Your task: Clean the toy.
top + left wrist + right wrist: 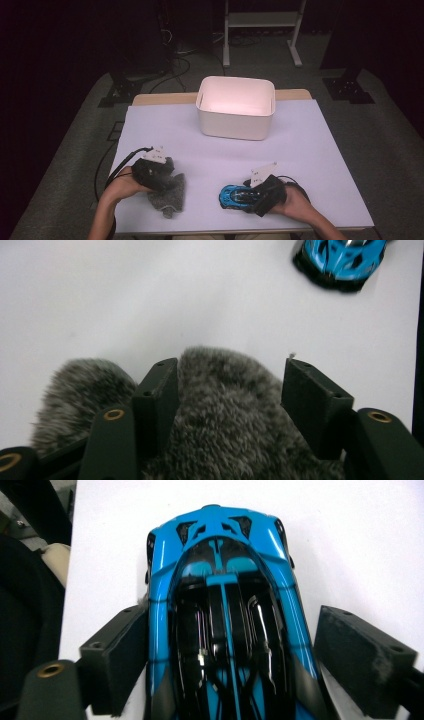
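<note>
Both open: left tool point(227, 385) straddles grey plush point(220, 430), right tool point(230, 650) straddles blue car point(225, 620); close squarely at mid-body before lifting toward bin point(235, 107).

Black tongs point(172, 181), brass screws, grey plates, black cables

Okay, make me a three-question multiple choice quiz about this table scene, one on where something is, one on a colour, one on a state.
1. Where does the white bin stand?
A. far side of the table
B. near edge
C. on the floor

2. What colour is the toy car?
A. red
B. blue and black
C. yellow

3. How are the right hand-held gripper jaws?
A. shut flat, empty
B. apart, astride the car
C. inside the bin

Key: 1 A, it sits beyond both hands; 2 B, blue body, black roof; 3 B, one jaw at each side.
</note>
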Demonstrator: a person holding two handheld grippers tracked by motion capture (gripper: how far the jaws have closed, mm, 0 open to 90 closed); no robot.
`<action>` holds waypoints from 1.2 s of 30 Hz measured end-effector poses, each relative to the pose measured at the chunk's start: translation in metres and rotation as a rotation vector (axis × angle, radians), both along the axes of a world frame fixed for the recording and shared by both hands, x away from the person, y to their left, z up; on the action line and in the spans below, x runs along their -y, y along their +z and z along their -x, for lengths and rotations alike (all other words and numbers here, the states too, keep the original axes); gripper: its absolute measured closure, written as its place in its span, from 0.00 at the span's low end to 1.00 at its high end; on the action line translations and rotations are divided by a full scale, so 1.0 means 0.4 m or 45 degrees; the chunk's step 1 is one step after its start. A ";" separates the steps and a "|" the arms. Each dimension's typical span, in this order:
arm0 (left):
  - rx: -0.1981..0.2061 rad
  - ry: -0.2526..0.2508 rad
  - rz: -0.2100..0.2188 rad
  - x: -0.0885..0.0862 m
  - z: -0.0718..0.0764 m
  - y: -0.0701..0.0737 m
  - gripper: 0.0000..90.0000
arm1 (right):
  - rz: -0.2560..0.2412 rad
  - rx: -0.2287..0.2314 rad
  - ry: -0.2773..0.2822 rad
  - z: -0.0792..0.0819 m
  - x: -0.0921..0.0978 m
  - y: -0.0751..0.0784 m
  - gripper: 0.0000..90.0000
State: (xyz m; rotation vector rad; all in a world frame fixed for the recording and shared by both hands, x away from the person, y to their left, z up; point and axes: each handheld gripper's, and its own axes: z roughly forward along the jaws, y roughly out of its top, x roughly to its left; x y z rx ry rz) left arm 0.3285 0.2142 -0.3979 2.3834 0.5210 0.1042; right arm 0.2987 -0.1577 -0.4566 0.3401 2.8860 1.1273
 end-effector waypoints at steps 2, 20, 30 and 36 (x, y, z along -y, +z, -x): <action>0.011 -0.006 0.027 0.009 0.002 0.003 0.42 | 0.010 0.009 0.006 0.000 -0.006 0.001 0.15; -0.008 -0.021 0.008 0.050 0.009 -0.007 0.32 | 0.068 0.025 0.010 0.000 -0.045 0.015 0.14; -0.015 -0.044 0.025 0.051 0.015 -0.006 0.29 | 0.124 0.024 0.027 -0.005 -0.058 0.013 0.15; -0.020 -0.033 0.014 0.046 0.016 -0.012 0.26 | 0.131 0.016 0.077 -0.005 -0.053 0.022 0.28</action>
